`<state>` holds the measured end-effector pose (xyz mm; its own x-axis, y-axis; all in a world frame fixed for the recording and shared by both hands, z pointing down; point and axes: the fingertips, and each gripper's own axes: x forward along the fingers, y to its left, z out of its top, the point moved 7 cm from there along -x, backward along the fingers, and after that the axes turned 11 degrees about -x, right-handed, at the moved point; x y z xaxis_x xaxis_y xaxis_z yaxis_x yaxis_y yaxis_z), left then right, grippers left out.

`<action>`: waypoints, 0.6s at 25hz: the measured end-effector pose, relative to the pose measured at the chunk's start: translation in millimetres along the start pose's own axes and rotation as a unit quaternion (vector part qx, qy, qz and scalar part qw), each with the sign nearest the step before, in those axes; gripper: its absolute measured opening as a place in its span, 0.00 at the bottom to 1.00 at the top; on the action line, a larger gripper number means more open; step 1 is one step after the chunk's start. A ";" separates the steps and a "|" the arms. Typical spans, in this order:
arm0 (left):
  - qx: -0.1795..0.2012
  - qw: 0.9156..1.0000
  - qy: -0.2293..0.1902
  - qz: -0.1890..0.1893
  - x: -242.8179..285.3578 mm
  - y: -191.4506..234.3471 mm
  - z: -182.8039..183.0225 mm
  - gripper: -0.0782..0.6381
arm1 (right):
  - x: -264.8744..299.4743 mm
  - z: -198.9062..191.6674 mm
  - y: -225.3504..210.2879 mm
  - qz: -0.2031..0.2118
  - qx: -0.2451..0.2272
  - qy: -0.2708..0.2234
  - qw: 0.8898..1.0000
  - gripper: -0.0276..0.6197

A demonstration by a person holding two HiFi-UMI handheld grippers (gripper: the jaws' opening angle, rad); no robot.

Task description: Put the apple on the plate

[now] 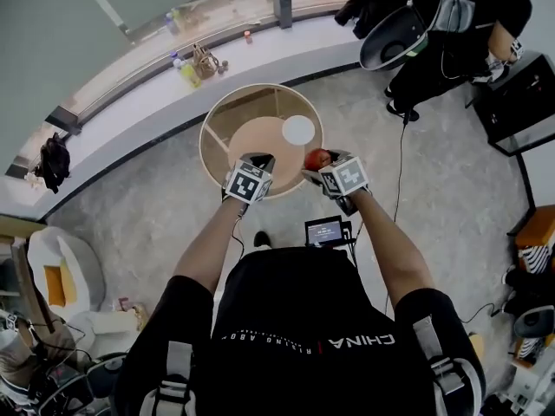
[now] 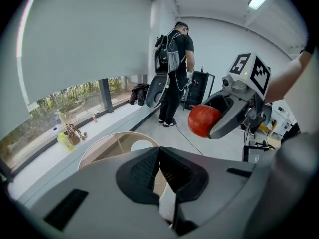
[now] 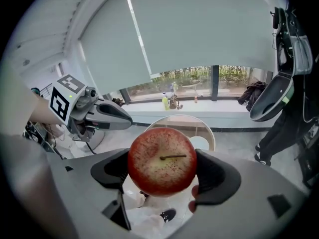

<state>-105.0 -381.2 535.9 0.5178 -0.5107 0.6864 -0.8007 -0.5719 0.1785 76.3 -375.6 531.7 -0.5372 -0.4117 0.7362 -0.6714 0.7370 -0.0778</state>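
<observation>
A red apple (image 1: 317, 158) is clamped between the jaws of my right gripper (image 1: 316, 168), held in the air over the near right rim of a round tan table (image 1: 257, 139). In the right gripper view the apple (image 3: 162, 159) fills the jaws, stem toward the camera, with my right gripper (image 3: 162, 176) shut on it. A small white plate (image 1: 298, 130) lies on the table just beyond the apple. My left gripper (image 1: 259, 159) hovers over the near edge of the table, left of the apple. Its jaws (image 2: 158, 156) are shut with nothing in them.
Bottles and small items (image 1: 192, 66) stand on the long windowsill behind the table. A person (image 1: 464, 24) stands at the far right beside a black cabinet (image 1: 520, 102). A small screen (image 1: 325, 230) and a cable lie on the floor near my feet. A white chair (image 1: 61, 276) is at the left.
</observation>
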 end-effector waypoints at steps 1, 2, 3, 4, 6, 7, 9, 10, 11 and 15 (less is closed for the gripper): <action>0.003 1.000 0.000 -0.006 0.8 1.7 1.0 0.13 | 2.1 2.6 0.4 -0.002 0.002 0.000 1.000 0.65; 0.010 1.000 0.004 -0.012 2.2 2.5 -1.2 0.13 | 3.8 3.5 2.8 -0.004 0.003 0.000 1.000 0.65; 0.020 1.000 0.011 -0.016 4.4 2.5 -5.4 0.13 | 5.0 2.9 6.1 -0.006 0.003 0.001 1.000 0.65; 0.029 0.999 0.017 -0.019 6.3 1.2 -9.5 0.13 | 5.4 1.5 8.9 -0.007 0.003 0.002 1.000 0.65; 0.039 0.999 0.019 -0.026 7.4 -5.3 -11.7 0.13 | 3.2 -0.2 12.3 -0.009 0.002 0.004 1.000 0.65; 0.039 0.999 0.017 -0.030 6.6 -9.7 -10.0 0.13 | 0.5 0.1 12.7 -0.010 0.001 0.004 1.000 0.65; 0.041 0.998 0.016 -0.038 5.6 -16.8 -4.6 0.13 | -4.9 1.6 11.5 -0.012 0.000 0.004 1.000 0.65; 0.042 0.998 0.015 -0.041 6.4 -18.0 -2.0 0.13 | -5.5 2.5 10.5 -0.012 0.000 0.005 1.000 0.65; 0.044 0.998 0.015 -0.045 7.9 -16.9 -0.2 0.13 | -3.8 3.9 9.4 -0.011 0.001 0.006 1.000 0.65; 0.048 0.997 0.020 -0.050 12.8 2.2 -0.8 0.13 | 14.4 14.8 8.0 -0.006 -0.002 0.015 1.000 0.65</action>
<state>-100.4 -388.4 545.6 0.5799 -0.4226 0.6965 -0.7116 -0.6790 0.1805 55.6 -383.6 531.7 -0.5136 -0.4052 0.7563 -0.6764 0.7335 -0.0663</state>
